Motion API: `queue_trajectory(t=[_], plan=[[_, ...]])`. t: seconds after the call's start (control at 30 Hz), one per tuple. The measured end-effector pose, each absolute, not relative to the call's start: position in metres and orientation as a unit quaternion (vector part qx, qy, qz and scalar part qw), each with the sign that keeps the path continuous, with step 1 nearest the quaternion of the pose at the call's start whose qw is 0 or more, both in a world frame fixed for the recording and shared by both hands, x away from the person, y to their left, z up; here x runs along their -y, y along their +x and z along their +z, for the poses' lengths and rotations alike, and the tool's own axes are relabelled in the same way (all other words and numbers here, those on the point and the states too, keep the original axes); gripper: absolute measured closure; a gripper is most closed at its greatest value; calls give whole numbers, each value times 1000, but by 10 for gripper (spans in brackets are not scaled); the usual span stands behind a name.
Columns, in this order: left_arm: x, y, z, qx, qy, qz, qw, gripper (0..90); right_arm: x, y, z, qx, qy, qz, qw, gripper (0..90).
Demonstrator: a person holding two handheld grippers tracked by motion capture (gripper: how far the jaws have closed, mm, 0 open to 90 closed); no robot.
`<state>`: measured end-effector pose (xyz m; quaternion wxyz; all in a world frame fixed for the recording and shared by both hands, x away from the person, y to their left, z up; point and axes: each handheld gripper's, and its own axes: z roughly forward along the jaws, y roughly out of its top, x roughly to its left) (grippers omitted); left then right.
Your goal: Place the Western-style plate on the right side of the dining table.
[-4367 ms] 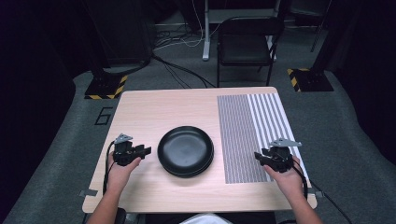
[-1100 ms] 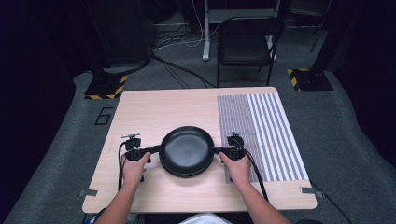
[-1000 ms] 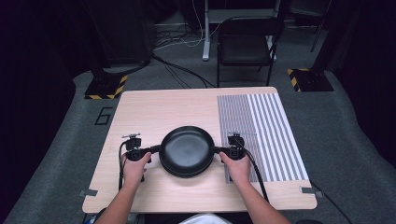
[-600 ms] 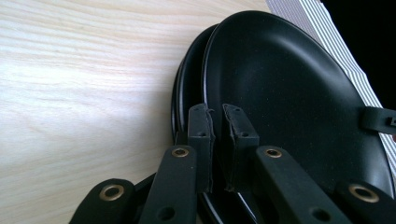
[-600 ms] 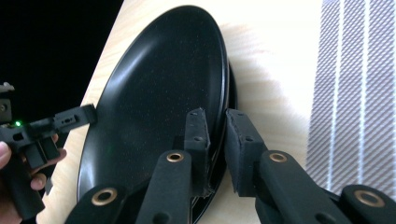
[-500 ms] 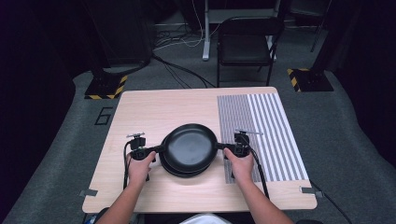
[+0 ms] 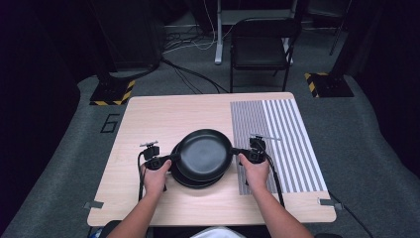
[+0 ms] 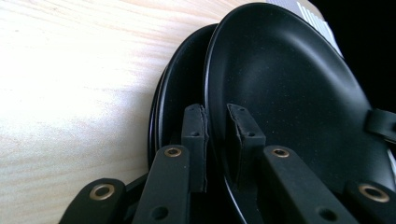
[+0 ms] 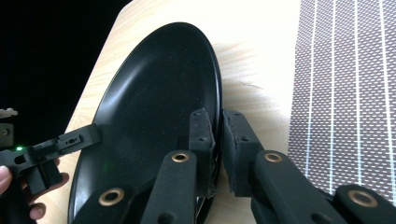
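Two black plates are stacked at the table's middle. The top plate (image 7: 203, 152) (image 8: 289, 93) (image 9: 154, 102) is raised and shifted off the lower plate (image 7: 194, 181) (image 8: 180, 98). My left gripper (image 7: 171, 158) (image 8: 215, 109) grips the top plate's left rim; its jaws have just been opening slightly, with the rim still between the pads. My right gripper (image 7: 234, 151) (image 9: 218, 114) is shut on the opposite rim, its jaws having just closed further. In the right gripper view the left gripper (image 9: 74, 137) shows across the plate.
The wooden table (image 7: 168, 109) carries a grey striped mat (image 7: 282, 134) on its right side, beside the right hand. A black chair (image 7: 260, 49) stands beyond the far edge. Cables and yellow-black stand bases (image 7: 111, 91) lie on the floor.
Both grippers came in from the table's sides and closed on the top plate's rim. That plate has risen and shifted away from me and to the right, and the lower plate now shows beneath it.
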<state>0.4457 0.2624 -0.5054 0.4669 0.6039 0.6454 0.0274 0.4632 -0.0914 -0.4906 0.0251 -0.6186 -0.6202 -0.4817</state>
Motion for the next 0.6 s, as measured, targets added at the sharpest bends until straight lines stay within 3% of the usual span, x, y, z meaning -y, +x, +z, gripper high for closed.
queue_trajectory(t=[0.5, 0.6], plan=[[-260, 433, -521, -657, 544, 34, 522, 793, 87, 458, -492, 613, -623, -486, 0, 822], [-260, 433, -521, -659, 541, 33, 521, 795, 82, 454, -492, 609, -628, -485, -21, 823]])
